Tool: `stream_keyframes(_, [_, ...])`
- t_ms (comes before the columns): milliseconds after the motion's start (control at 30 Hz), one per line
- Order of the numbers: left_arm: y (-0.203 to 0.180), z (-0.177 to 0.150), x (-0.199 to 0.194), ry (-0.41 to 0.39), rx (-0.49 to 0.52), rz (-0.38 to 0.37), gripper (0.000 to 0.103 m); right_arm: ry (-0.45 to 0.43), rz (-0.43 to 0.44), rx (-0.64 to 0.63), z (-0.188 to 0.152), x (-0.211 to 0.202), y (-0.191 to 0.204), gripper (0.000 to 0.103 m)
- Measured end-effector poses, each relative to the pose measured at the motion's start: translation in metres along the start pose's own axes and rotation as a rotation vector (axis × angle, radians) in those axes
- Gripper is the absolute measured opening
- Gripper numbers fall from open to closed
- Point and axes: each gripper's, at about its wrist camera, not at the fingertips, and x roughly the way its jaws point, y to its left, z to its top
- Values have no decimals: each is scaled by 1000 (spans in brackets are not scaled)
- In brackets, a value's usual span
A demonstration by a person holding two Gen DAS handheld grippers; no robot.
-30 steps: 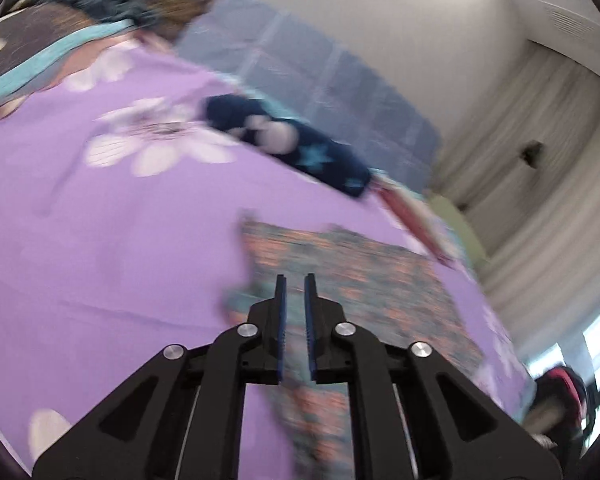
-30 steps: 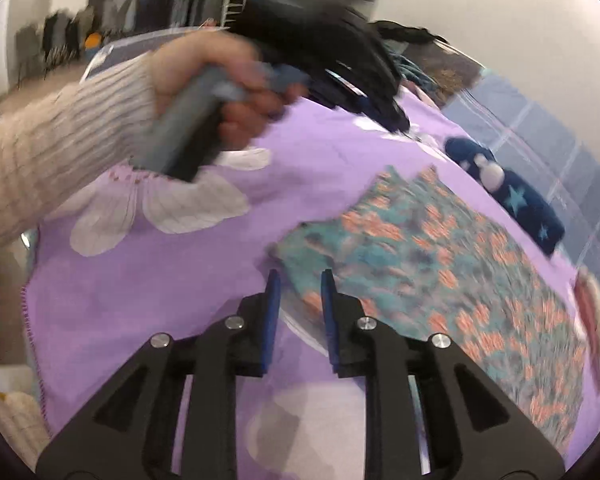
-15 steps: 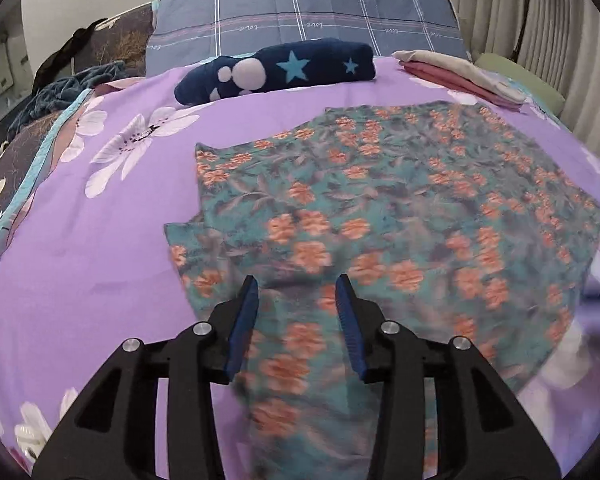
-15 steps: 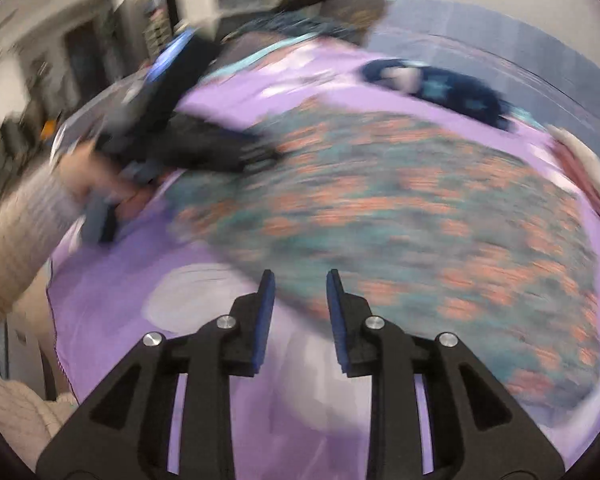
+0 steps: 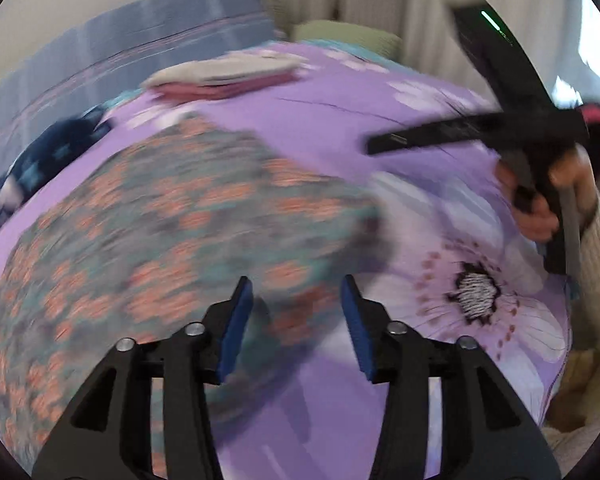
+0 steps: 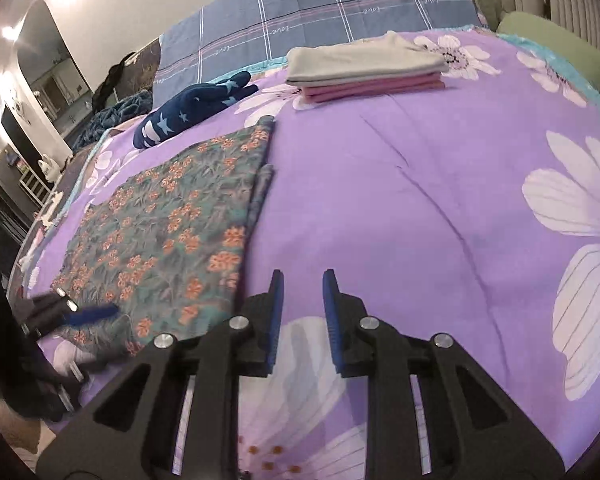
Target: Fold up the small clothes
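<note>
Floral garment [image 6: 160, 236] flat, folded, on smooth purple bedsheet [image 6: 380, 200]; both grippers' fingers apart, empty.

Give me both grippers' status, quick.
Left gripper: open, jaws have just been opening, nothing between them, above the floral garment.
Right gripper: open narrowly, empty, over the purple bedspread.

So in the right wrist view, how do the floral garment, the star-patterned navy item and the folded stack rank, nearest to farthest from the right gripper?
From the right gripper:
1. Floral garment, lying flat just left of the fingers.
2. Star-patterned navy item, further back on the left.
3. Folded stack, grey on pink, at the far end near the plaid pillow.
</note>
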Motion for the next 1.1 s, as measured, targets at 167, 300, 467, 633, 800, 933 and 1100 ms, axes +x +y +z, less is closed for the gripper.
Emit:
stream_keyframes(167, [-46, 11, 27, 10, 196, 117, 62, -2, 60, -29, 7, 5, -1, 25])
stream_keyframes(300, [-54, 15, 40, 25, 298, 244, 27, -13, 121, -5, 3, 9, -9, 28])
stream_keyframes(467, [20, 34, -4, -36, 12, 234, 21, -12, 179, 54, -2, 12, -24, 30])
stream_keyframes(633, [56, 33, -11, -26, -135, 256, 21, -1, 212, 35, -3, 13, -20, 31])
stream_keyframes(800, [33, 31, -9, -32, -110, 130, 26, 32, 357, -14, -7, 6, -5, 31])
stream_keyframes(933, [10, 26, -4, -29, -7, 155, 34, 123, 493, -201, -22, 0, 23, 50])
stream_keyframes(1100, [31, 14, 15, 36, -76, 174, 35, 148, 386, -384, -33, 17, 56, 55])
